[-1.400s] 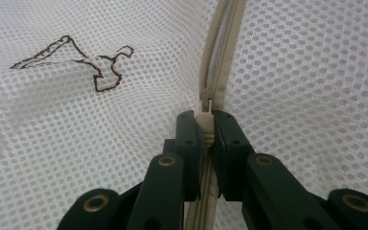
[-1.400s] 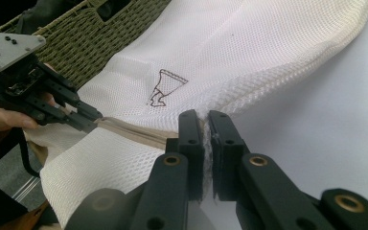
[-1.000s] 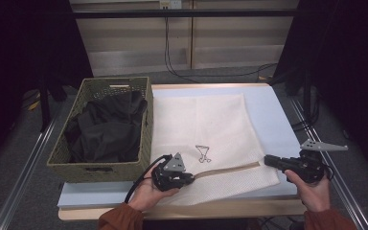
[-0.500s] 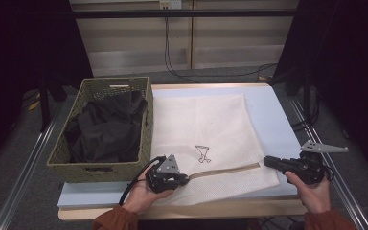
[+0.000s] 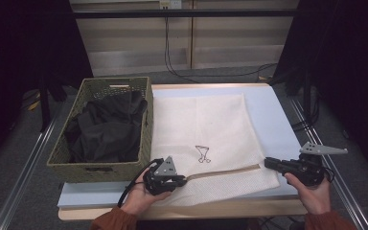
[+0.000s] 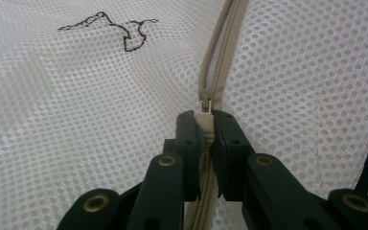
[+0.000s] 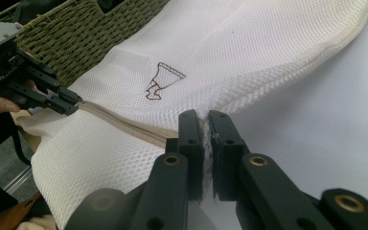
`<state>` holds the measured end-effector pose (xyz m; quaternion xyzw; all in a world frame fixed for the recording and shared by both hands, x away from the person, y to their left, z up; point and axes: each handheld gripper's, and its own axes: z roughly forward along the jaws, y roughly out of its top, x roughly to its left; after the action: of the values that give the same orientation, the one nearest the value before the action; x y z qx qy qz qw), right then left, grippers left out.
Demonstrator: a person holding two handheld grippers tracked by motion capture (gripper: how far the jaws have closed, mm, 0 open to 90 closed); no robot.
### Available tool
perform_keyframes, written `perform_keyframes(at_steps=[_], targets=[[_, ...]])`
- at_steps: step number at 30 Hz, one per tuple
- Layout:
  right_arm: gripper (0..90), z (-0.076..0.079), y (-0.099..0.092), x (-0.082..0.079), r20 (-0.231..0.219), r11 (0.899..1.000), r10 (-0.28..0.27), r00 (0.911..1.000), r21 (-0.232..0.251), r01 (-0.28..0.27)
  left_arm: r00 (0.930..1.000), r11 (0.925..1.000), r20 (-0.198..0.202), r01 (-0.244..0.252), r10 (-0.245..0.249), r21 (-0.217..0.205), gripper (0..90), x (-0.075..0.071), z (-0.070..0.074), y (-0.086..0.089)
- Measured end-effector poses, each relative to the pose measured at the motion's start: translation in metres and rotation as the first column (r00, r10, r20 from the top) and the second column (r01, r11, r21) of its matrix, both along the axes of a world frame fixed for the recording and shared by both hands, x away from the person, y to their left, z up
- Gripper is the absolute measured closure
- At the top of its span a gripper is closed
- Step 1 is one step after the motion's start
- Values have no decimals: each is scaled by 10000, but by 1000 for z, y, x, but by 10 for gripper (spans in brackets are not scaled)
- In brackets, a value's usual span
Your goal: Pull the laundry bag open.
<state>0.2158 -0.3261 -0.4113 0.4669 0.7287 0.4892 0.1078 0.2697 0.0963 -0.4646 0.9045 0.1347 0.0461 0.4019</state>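
A white mesh laundry bag [image 5: 211,129] lies flat on the table, with a small dark embroidered mark [image 5: 202,154] and a beige zip [image 5: 230,171] running along its near part. My left gripper [image 5: 183,180] is shut on the zip pull [image 6: 206,108] at the zip's left end; the jaws [image 6: 206,129] pinch the tab. At the zip's right end, my right gripper [image 5: 268,163] is shut on the bag's edge, and the mesh [image 7: 239,52] is squeezed between its jaws [image 7: 205,127]. The left gripper [image 7: 74,103] also shows far off in the right gripper view.
A woven olive basket [image 5: 100,165] holding dark clothes [image 5: 108,129] stands on the table's left side, right against the bag. The pale blue tabletop [image 5: 273,115] lies bare to the bag's right. Shelving and cables stand behind the table.
The left gripper has edged slightly left with the zip pull in it. The right gripper has kept still on the bag's edge.
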Motion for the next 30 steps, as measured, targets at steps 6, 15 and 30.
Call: perform_keyframes(at_steps=[6,15,30], targets=[[853,0,0,1,-6,10000,-5,10000,6,5,9998,9998,30,-173,173,103,819,-1,-1,7],[852,-1,0,1,-80,10000,-10,10000,17,10,9997,9996,-68,-223,224,145,819,-2,-2,13],[851,0,-1,2,-85,10000,-54,9999,39,54,9995,9984,-218,-213,224,519,819,-4,0,20]])
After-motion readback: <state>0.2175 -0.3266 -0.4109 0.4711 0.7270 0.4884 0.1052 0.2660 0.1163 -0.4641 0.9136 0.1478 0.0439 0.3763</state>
